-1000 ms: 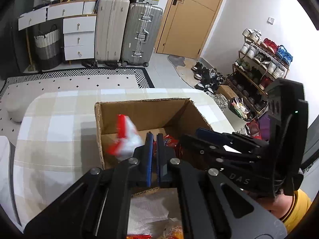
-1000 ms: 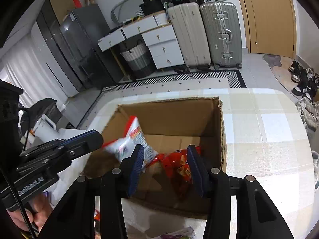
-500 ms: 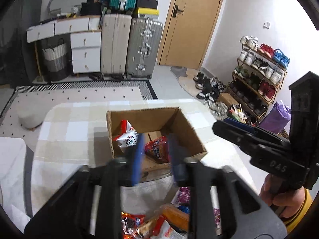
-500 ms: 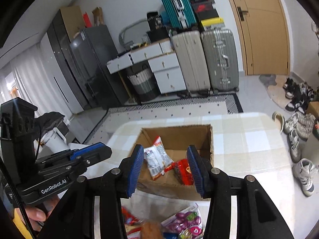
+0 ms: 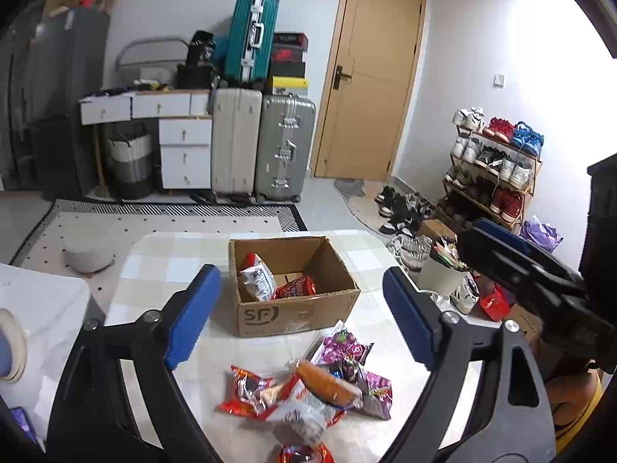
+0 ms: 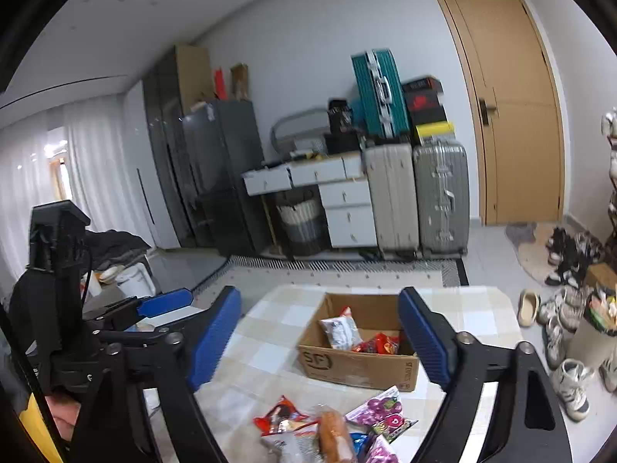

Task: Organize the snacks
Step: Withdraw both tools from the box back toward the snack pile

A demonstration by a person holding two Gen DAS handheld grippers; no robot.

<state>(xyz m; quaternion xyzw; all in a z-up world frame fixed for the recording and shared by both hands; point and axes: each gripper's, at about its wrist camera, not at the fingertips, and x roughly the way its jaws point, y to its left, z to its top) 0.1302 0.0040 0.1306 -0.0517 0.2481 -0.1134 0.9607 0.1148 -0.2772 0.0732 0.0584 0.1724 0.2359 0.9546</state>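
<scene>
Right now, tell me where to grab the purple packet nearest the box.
Take the purple packet by its far edge, coming from above on the box side. It lies flat on the table; its near end sits under the orange packet.

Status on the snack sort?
Both tongs, left and right, just opened, empty. Brown cardboard box holds two packets. Loose snack pile waiting. Nothing blocking.

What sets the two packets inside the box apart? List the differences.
1. Colour: the white packet is mostly white with a red top; the red packet is red all over.
2. Pose: the white packet stands up tall; the red packet lies low on the floor of the cardboard box.
3. Place: the white packet sits left, the red packet right.
Both are small snack bags, side by side.
</scene>
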